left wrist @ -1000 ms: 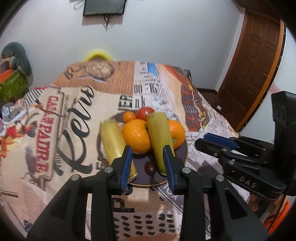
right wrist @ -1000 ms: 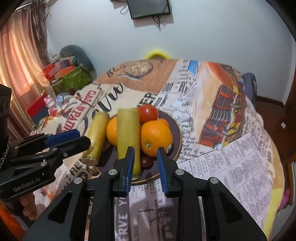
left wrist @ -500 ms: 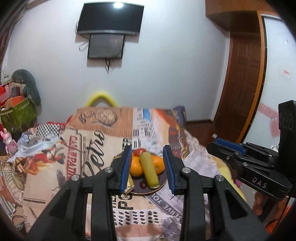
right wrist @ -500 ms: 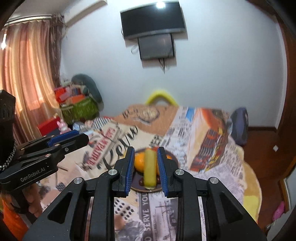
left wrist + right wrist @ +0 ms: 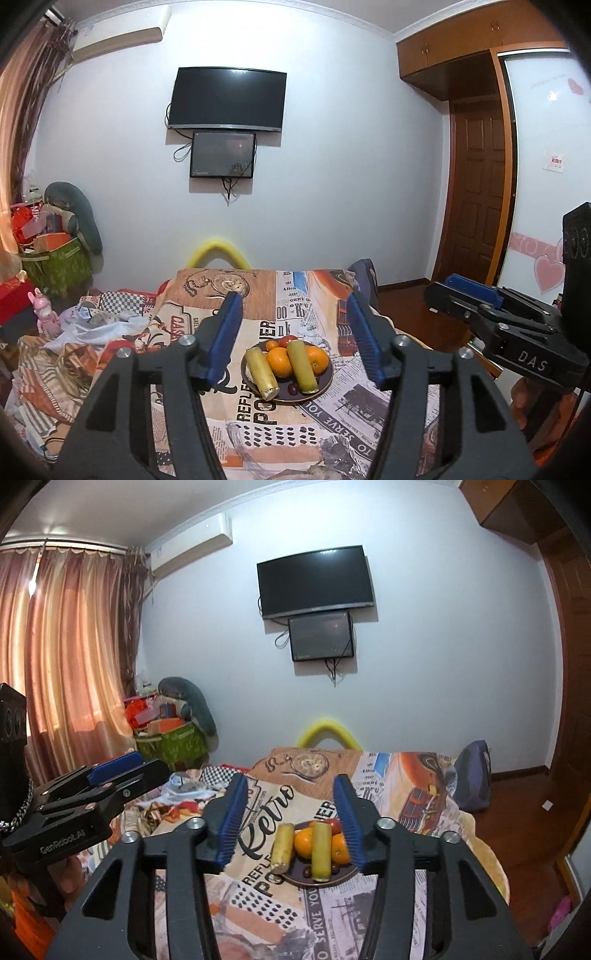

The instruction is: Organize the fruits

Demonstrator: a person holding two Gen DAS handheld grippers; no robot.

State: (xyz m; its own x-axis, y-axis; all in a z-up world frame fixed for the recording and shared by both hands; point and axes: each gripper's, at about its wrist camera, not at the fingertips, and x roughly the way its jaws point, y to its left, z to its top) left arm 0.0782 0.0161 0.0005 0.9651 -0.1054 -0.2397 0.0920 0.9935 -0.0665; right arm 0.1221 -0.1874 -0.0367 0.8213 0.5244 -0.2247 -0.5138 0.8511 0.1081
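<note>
Left wrist view, gripper: our left gripper [image 5: 293, 332] has just been opening; its jaws stand apart with nothing between them, well back from the table.
Left wrist view, fruit: the plate [image 5: 325, 382] sits on the printed cloth [image 5: 236, 439]. We see two yellow-green sticks [image 5: 302, 365] lying on it, oranges [image 5: 279, 362] between and beside them, a tomato [image 5: 287, 340] behind and a small dark fruit [image 5: 292, 387] in front.
Left wrist view, writing: we read "DAS" on the right gripper [image 5: 461, 295] at the frame's right; the cloth shows "REFLE", "PO" and "TO SERVE YOU".
Right wrist view, gripper: our right gripper [image 5: 290, 814] has also just been opening; it stands apart and empty, framing the plate [image 5: 293, 880] from afar.
Right wrist view, writing: we read "GenRobot.AI" on the left gripper [image 5: 122, 766]; the cloth [image 5: 258, 908] reads "Retro".
Risk: we judge the pile loose. The sticks rest on round fruit, so a nudge on approach could roll one off the rim.
Risk, cloth: it lies rumpled, so a dragged fingertip could snag it and shift the plate.
</note>
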